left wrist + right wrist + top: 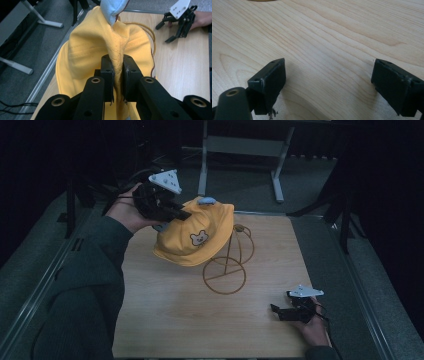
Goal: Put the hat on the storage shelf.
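Two black pads (pixel 109 75) of the left gripper (pixel 117 75) are clamped on a pinched fold of the yellow cloth child's hat (pixel 197 237), its crown bunched between them; a pale blue fabric tab (pixel 112 10) stands just beyond the fold.

Item 1, left gripper (pixel 172 212): held at the far left of the table, carrying the hat raised above the wood. Hat bears a small bear-face patch (pixel 199 238) on the side towards the near edge; brim hangs down and partly covers the stand.

Item 2, gold wire hat stand (pixel 226 265): round wire base on the light wooden tabletop (pixel 165 320), arched loops rising at mid-table, just right of and beneath the hat. Whether cloth touches wire cannot be told.

Item 3, right gripper (pixel 287 312): resting at the near right of the table, well apart from hat and stand. Its jaws stand wide apart with nothing between them, bare wood (pixel 329 37) beneath.

Step in hand, as judged: hat being carried at the stand, either onto it or off it; the stills do not decide which. If onto, the next move calls for centring the crown over the top loops and lowering before loosening the pinch. The light stand might tip if the brim drags.
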The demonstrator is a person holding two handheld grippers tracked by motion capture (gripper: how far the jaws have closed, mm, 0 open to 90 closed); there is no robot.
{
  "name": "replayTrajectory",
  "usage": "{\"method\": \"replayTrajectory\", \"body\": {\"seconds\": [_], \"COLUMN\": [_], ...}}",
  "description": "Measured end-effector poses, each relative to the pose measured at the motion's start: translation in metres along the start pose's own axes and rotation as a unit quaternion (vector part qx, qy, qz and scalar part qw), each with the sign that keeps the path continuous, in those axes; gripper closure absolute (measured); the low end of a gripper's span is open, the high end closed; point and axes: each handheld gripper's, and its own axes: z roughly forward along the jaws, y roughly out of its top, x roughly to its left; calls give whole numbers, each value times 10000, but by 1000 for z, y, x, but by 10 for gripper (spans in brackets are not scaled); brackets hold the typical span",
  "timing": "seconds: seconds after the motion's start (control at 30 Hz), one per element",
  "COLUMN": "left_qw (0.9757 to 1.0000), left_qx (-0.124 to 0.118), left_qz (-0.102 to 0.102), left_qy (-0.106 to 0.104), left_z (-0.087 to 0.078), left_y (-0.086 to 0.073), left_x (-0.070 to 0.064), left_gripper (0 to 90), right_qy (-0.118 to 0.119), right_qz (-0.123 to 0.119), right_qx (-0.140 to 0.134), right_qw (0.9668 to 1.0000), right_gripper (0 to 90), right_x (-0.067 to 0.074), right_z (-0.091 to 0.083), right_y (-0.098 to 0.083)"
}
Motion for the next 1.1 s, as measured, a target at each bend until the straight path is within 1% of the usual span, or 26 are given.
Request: {"method": "replayTrajectory", "body": {"seconds": [0.1,0.2,0.27,0.33,0.5,0.57,0.67,0.77,0.87,0.97,1.1], "left_qw": [9999,10000,9999,9999,9999,9999,9999,9998,9997,9995,9993], "left_qx": [-88,-70,-101,-72,-87,-67,-38,-49,86,133,262], "left_qz": [-52,-6,44,67,63,49,53,-9,-36,-64,-40], "left_qy": [-10,-29,-76,-71,-108,-101,-155,-196,-219,-289,-265], "left_z": [2,7,10,13,24,30,41,53,68,83,102], "left_y": [3,8,12,16,27,31,38,44,51,59,65], "left_x": [2,2,0,0,1,1,1,2,4,4,1], "left_gripper": [808,808,808,808,807,800,789,782,775,768,744], "right_qy": [3,1,1,-1,-3,-5,-4,-3,2,3,4], "right_qz": [-1,-9,-9,-17,-21,-28,-27,-15,-2,-3,-2], "right_qx": [-9,0,0,-2,-2,-6,-7,-3,3,3,3], "right_qw": [10000,10000,10000,10000,10000,10000,10000,10000,10000,10000,10000], "right_gripper": [123,123,123,123,123,123,123,123,123,123,123], "right_x": [0,0,0,0,0,0,0,0,0,0,0], "right_z": [0,0,0,0,0,0,0,0,0,0,0], "right_y": [0,0,0,0,0,0,0,0,0,0,0]}}
